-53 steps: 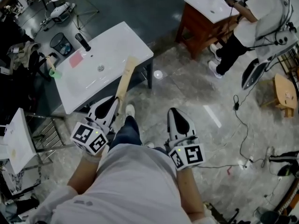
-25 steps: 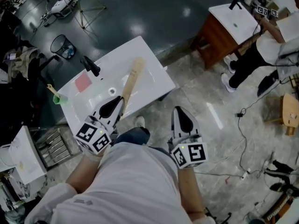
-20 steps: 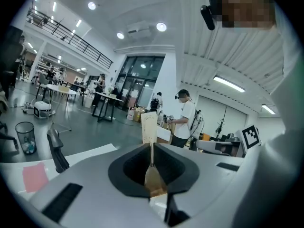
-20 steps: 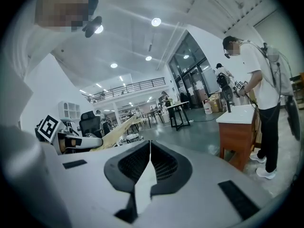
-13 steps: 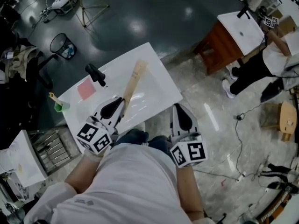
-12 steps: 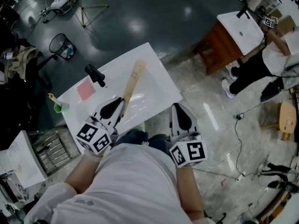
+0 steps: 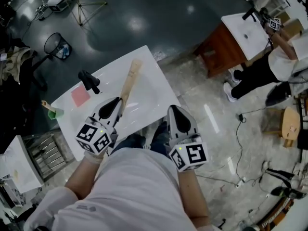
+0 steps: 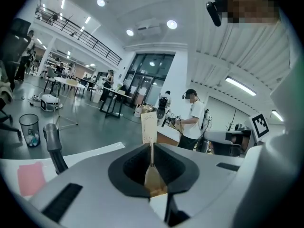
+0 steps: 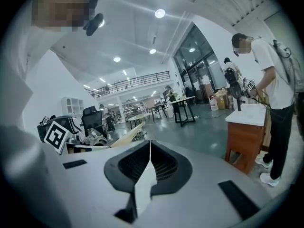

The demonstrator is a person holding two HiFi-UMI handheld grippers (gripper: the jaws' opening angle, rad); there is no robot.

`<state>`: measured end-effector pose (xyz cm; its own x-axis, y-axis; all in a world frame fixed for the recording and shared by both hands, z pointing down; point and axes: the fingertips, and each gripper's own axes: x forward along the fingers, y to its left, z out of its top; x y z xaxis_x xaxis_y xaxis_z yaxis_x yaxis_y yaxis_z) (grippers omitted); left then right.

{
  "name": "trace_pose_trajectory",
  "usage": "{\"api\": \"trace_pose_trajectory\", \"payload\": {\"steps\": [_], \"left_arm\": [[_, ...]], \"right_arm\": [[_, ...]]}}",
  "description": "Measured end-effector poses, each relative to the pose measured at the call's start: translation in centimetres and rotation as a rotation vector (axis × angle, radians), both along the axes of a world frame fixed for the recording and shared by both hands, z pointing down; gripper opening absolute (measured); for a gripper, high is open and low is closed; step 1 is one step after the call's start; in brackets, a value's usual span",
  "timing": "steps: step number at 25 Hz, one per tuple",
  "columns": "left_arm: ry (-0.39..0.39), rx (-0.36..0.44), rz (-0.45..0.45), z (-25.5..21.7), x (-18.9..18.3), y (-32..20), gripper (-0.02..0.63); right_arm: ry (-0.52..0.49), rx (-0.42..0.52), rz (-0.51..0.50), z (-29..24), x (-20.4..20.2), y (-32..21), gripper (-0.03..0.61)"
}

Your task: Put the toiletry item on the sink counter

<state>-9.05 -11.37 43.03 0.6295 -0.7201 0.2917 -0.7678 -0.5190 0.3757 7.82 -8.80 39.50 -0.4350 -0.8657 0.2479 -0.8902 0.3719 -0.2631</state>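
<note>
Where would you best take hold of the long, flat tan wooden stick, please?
Probably the narrow near end of the flat tan wooden stick, from the person's side, jaws across its flat faces, as the left hand-held gripper holds it. It is thin edge-on, and its wider far end reaches over the white sink counter.

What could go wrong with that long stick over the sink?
The left tongs pinch the stick only at its near end, so it may tilt or slip out. Its far end reaches close to the far edge of the sink; let go there, it might slide off. A sideways swing could knock the faucet.
</note>
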Motion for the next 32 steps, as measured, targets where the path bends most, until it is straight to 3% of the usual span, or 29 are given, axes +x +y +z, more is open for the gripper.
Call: {"api": "trace_pose_trajectory", "payload": {"steps": [12,20,32], "left_arm": [[-0.003,-0.06,-0.179,4.4,3.0,-8.5,0.038],[-0.037,-0.093,-0.251,9.2,4.4,-14.2,0.038],[-0.029,-0.18,-0.369,17.2,5.4,-18.8,0.038]], "right_arm": [[0.052,-0.041,-0.172,0.9,2.9,-7.1,0.02],[0.1,-0.069,-0.289,2.6,3.7,-11.0,0.02],[0.168,-0.124,-0.348,6.3,6.9,-13.5,0.02]]}}
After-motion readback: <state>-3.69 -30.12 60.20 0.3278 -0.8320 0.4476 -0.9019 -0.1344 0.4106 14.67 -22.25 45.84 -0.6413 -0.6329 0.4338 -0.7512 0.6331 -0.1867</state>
